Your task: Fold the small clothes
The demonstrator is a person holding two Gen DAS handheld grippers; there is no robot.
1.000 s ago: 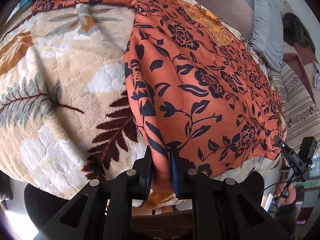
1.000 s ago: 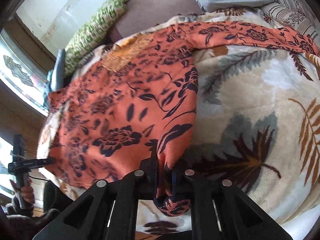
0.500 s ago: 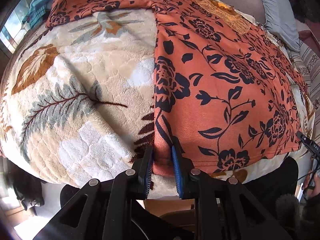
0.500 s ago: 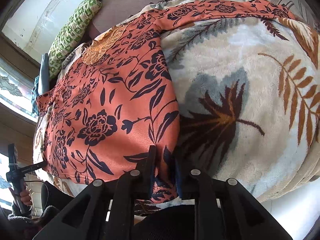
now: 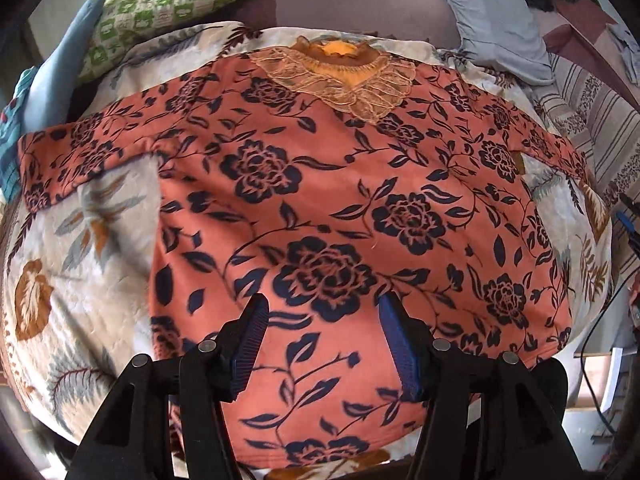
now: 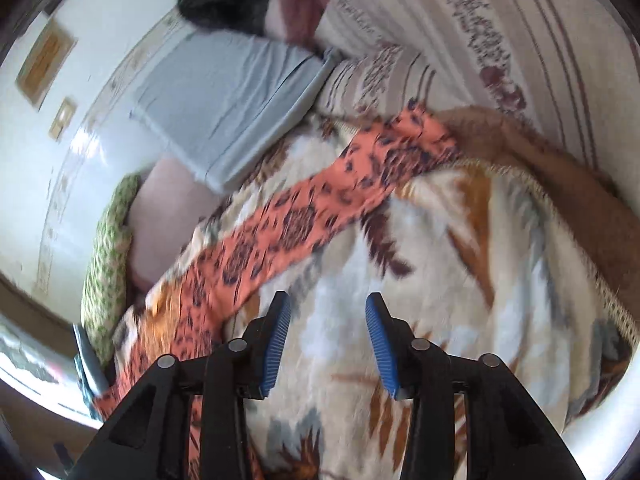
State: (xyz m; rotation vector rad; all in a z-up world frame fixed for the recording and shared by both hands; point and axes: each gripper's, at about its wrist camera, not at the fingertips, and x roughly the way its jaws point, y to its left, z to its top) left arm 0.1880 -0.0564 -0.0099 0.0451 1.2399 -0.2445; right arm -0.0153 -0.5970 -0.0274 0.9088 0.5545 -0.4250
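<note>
Both my grippers are opening — left gripper (image 5: 320,320) empty above the floral top (image 5: 340,208), right gripper (image 6: 326,320) empty over the leaf-print blanket (image 6: 460,280).

Both views are evenly lit by soft daylight, and only faint shadows are cast. Strong fisheye bending and dark vignetting are seen at the rims. The right wrist view is heavily motion-blurred, with glare on the wall (image 6: 92,152), perhaps from a window.
</note>
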